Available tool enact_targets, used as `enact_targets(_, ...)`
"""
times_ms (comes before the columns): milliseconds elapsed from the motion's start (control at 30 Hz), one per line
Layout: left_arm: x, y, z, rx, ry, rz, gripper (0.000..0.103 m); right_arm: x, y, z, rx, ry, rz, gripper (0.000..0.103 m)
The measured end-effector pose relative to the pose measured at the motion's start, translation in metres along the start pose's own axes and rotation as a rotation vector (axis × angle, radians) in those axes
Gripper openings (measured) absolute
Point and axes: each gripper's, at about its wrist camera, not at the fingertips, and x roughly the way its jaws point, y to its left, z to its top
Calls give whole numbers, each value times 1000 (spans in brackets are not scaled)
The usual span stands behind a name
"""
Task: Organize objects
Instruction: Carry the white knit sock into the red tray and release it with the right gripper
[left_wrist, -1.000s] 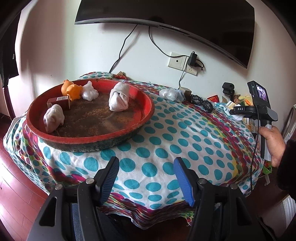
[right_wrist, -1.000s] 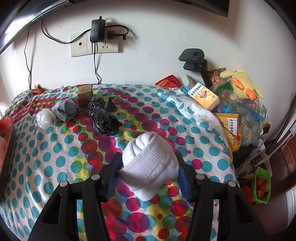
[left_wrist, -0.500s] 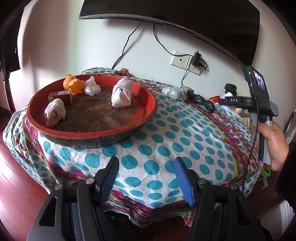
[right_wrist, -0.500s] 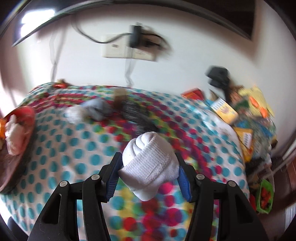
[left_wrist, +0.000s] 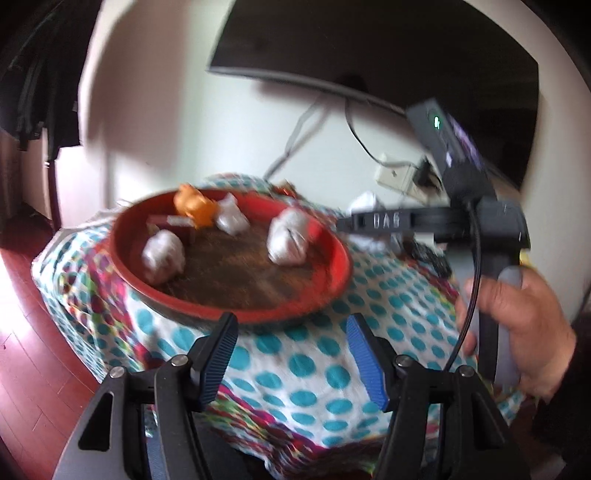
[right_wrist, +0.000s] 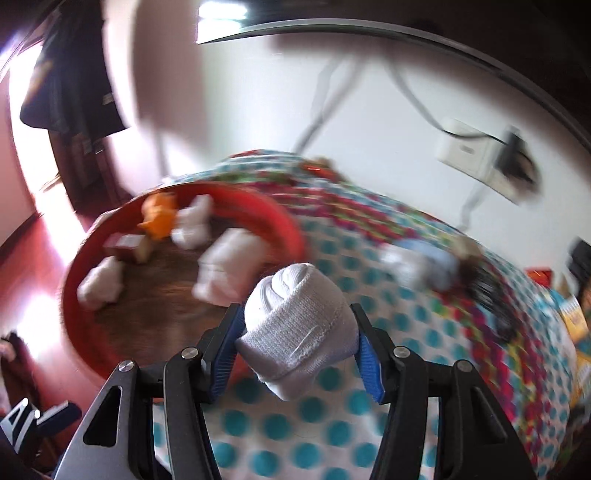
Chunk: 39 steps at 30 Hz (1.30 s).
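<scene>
From the left wrist, my left gripper (left_wrist: 291, 350) hangs with its jaws spread wide and nothing between them, just past the near edge of the counter, which is covered by a polka-dot cloth (left_wrist: 314, 365). Beyond the blue pads sits a round red tray (left_wrist: 332, 280) toward the left end of the counter. Inside it lie an orange toy (left_wrist: 194, 208) and a small brown box (left_wrist: 173, 223) near the far rim, a white wad (left_wrist: 232, 220) beside them, a white bundle (left_wrist: 164, 254) at the left and another white bundle (left_wrist: 290, 240) toward the right rim. At the right edge of this view a hand (left_wrist: 524, 325) grips the handle of my right gripper, seen from the side; its fingertips are out of sight here. A dark screen (left_wrist: 369, 48) hangs on the wall above.

From the right wrist, my right gripper (right_wrist: 297, 339) has its jaws clenched on a rolled white sock (right_wrist: 299, 325), both blue pads pressing its sides, though the grip is loosening a little. The sock is held in the air over the near rim of the red tray (right_wrist: 255, 203), above the tray's right side. The picture is blurred. More small things lie on the cloth toward the far right edge of the counter: a pale blue bundle (right_wrist: 436, 258) and something black (right_wrist: 487, 291). A wall socket (right_wrist: 476, 155) with a plug sits above them.
</scene>
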Motion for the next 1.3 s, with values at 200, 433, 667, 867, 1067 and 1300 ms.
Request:
enact_targets(200, -35, 26, 17, -81, -267, 253, 63, 13, 38, 3, -40, 25, 68, 55)
enact_targets(433, -31, 70, 35, -185, -277, 405, 63, 38, 72, -13, -88, 91, 130, 55)
enact_targets(667, -28, 80, 36, -212, -272, 421, 63, 51, 82, -20, -83, 112, 142, 55)
enact_targets(867, -22, 76, 34, -196, -244, 412, 63, 56, 80, -21, -72, 124, 134, 55)
enact_targets(1067, -15, 75, 32, -183, -207, 407, 63, 61, 80, -22, -77, 130, 120, 55)
enact_targets(1300, -7, 73, 31, -170, -161, 399, 63, 61, 79, -23, -79, 128, 99, 57)
